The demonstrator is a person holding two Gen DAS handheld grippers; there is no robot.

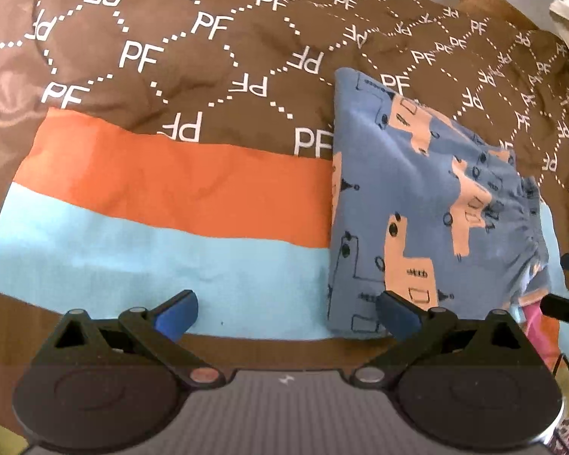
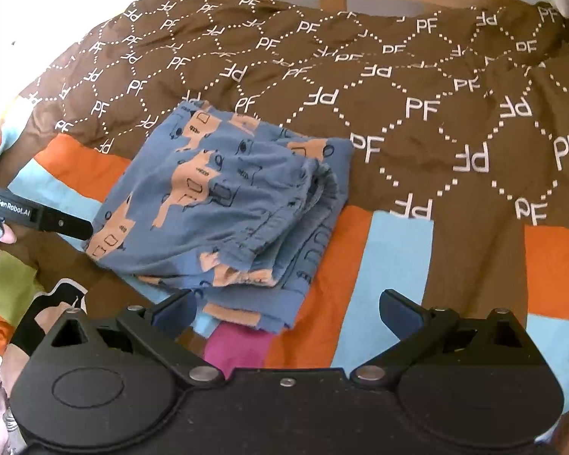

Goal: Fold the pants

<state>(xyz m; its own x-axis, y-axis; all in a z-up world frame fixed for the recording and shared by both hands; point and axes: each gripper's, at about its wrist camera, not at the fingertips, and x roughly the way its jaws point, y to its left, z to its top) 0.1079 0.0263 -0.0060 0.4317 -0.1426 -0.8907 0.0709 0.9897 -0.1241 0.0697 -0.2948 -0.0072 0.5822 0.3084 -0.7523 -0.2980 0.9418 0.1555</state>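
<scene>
Jaws of both grippers spread, empty, beside folded pants (image 2: 223,204) on bedspread (image 2: 417,121).

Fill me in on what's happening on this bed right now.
A person holding a gripper in each hand is folding pants. The blue patterned pants lie folded into a compact stack on the brown quilt with orange and light blue stripes. The left gripper and the right gripper are both open and hold nothing; each sits at the near edge of the stack. The fold looks mostly done.
</scene>
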